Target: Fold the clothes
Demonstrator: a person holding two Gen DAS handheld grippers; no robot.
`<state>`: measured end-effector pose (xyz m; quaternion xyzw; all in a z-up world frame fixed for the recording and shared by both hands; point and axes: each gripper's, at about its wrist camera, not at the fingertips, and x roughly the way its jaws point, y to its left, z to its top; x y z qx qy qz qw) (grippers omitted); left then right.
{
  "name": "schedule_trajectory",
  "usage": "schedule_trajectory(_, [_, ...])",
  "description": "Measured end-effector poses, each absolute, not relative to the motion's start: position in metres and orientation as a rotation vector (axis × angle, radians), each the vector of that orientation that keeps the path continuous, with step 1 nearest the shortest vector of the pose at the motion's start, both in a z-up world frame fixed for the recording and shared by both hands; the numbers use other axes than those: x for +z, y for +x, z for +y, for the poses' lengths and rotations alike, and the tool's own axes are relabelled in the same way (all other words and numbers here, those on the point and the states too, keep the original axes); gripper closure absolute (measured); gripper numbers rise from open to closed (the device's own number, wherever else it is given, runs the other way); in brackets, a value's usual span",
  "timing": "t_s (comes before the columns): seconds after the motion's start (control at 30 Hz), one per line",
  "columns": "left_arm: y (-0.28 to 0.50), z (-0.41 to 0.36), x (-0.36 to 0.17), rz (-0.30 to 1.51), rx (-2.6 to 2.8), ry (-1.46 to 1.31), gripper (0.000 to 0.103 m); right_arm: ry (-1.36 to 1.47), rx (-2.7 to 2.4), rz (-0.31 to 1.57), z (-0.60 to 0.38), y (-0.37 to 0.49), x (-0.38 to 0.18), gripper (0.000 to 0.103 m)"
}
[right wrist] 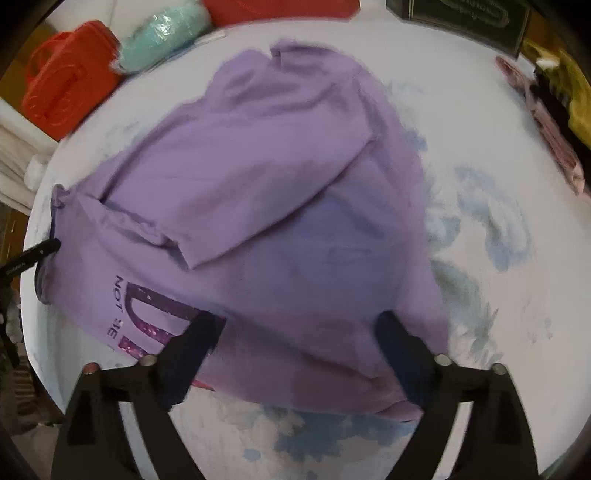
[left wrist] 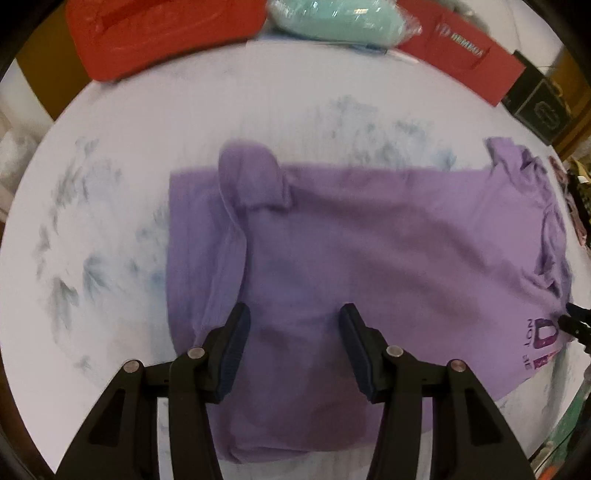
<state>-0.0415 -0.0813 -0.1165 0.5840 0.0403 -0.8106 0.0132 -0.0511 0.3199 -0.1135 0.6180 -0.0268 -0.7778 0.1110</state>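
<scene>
A soft, creased purple T-shirt (left wrist: 369, 251) lies half-folded on the white worktop (left wrist: 258, 110) beneath both empty, spread-jawed grippers, left gripper (left wrist: 293, 314) and right gripper (right wrist: 301, 321).

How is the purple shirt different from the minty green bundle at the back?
The purple shirt lies spread and partly folded across the middle of the table; the mint bundle sits bunched up at the far edge. The shirt is bare cloth with dark printed letters; the bundle is wrapped in shiny clear plastic. The shirt looks much bigger. Both look soft.
</scene>
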Motion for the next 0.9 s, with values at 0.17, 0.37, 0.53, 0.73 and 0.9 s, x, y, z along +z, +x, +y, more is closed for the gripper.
schedule_trajectory(0.17, [-0.039, -0.070, -0.122, 0.067, -2.527, 1.814, 0.019, 1.841, -2.342, -0.013, 0.304, -0.050, -0.110, 0.000])
schedule_trajectory(0.37, [-0.039, -0.064, -0.127, 0.081, -2.513, 1.817, 0.014, 1.813, -2.397, 0.055, 0.294, -0.046, -0.100, 0.000])
schedule_trajectory(0.53, [-0.042, -0.055, -0.133, -0.016, -2.524, 1.879, 0.000, 1.837, -2.357, 0.046, 0.296, -0.055, -0.094, 0.000])
schedule_trajectory(0.73, [-0.036, -0.058, -0.133, 0.008, -2.539, 1.832, 0.004, 1.873, -2.396, 0.057, 0.301, -0.065, -0.085, 0.030])
schedule_trajectory(0.9, [-0.027, -0.067, -0.102, 0.012, -2.576, 1.722, 0.041, 1.688, -2.489, -0.096, 0.325, -0.069, -0.038, 0.053])
